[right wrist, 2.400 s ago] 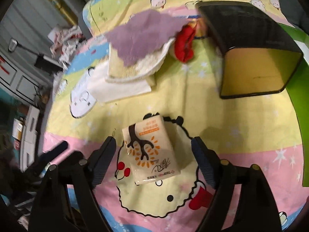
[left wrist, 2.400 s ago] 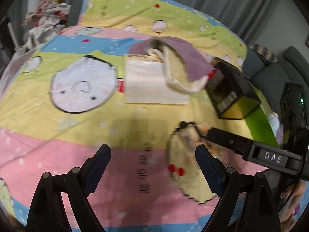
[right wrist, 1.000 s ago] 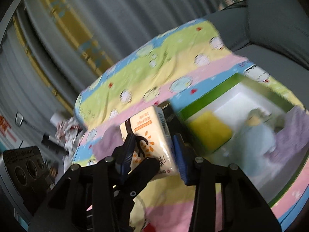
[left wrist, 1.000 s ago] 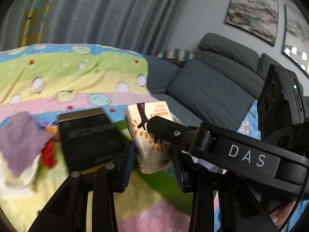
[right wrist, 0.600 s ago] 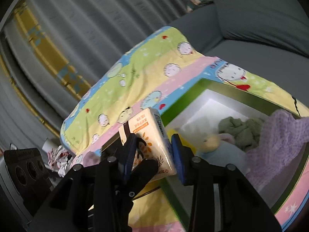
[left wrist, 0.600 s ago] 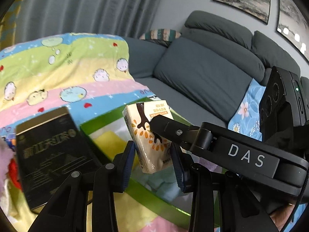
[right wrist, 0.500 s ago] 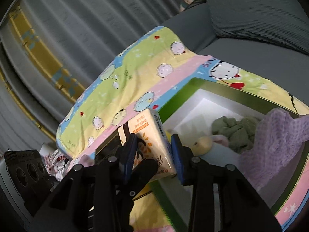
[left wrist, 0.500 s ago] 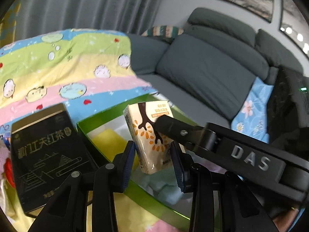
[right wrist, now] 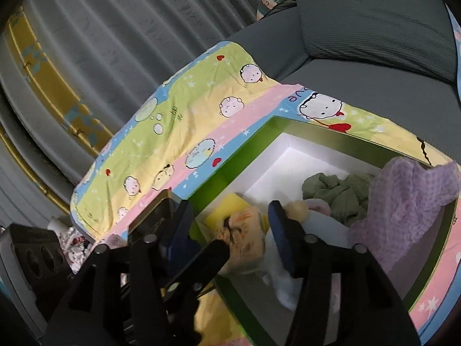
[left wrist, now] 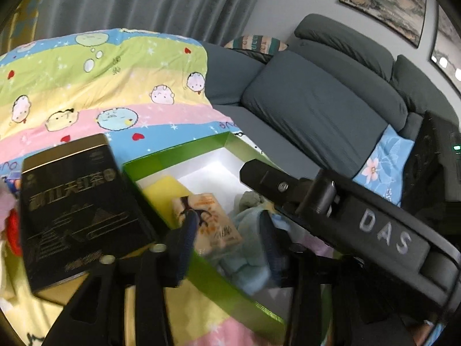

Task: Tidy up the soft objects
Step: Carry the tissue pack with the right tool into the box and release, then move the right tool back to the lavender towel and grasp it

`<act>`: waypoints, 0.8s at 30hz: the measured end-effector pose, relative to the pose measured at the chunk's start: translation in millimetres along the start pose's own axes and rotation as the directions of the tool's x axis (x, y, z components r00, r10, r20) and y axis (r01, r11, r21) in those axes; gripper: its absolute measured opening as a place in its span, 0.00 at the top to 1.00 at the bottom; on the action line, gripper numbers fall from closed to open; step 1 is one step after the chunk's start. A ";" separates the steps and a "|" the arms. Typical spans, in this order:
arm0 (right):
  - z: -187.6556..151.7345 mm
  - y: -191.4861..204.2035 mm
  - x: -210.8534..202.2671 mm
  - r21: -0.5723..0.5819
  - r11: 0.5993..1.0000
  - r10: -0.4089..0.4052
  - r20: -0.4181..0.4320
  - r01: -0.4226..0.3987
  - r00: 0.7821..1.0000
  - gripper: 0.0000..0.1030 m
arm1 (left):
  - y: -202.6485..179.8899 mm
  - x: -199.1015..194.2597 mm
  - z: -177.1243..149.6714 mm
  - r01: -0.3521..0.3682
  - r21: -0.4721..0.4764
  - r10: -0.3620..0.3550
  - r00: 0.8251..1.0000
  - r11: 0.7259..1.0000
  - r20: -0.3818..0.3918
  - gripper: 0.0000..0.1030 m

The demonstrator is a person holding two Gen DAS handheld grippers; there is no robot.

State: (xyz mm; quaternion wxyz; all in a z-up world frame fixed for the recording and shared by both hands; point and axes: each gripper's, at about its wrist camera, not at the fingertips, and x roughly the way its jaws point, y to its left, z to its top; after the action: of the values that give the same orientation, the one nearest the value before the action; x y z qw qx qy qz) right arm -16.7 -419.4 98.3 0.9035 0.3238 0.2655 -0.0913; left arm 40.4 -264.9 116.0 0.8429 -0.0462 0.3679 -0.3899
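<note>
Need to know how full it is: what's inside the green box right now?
In the green box: tissue pack, yellow sponge, green cloth, purple cloth, light blue plush. Anything beneath them is hidden.

Tissue pack (left wrist: 211,222) motion-blurred, print unreadable; black box (left wrist: 77,210) hides the green bin's (left wrist: 230,285) near-left corner; red item (left wrist: 13,233) cut off by frame edge.

- "DAS" in raised grey letters on the right gripper's (left wrist: 227,225) black arm.
- Gold Chinese characters on the black box (left wrist: 77,213) lid; not reliably legible.
- Tissue pack (left wrist: 211,222): small print, blurred.
- Blanket (right wrist: 296,99): "ove", seen inverted, near the blanket's edge.
</note>
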 end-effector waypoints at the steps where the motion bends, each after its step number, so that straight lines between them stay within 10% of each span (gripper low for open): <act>1: -0.4 1.0 -2.8 -0.005 1.000 0.003 0.004 -0.003 1.000 0.38 | 1.4 -7.3 -1.9 -0.004 -0.004 0.004 1.000 1.000 0.009 0.35; 15: -26.4 38.9 -34.1 -0.162 0.984 -0.064 0.048 0.071 0.997 0.07 | 67.4 -139.4 -39.2 -0.223 -0.134 0.230 0.972 0.966 0.038 0.14; 19: -41.9 55.9 -35.0 -0.231 0.970 -0.064 0.031 0.069 0.997 0.07 | 94.3 -176.5 -65.3 -0.345 -0.178 0.350 0.937 0.922 0.002 0.14; 24: -60.4 79.7 -36.6 -0.296 0.954 -0.045 0.016 0.048 0.999 0.07 | 133.6 -213.6 -104.0 -0.537 -0.217 0.540 0.840 0.815 -0.048 0.14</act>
State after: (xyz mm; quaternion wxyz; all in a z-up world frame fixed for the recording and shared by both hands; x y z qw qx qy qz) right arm -46.1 -319.7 121.5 0.9406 0.1779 0.2797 -0.0731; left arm -35.4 -3.1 116.7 0.9110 -0.0374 0.4002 -0.0918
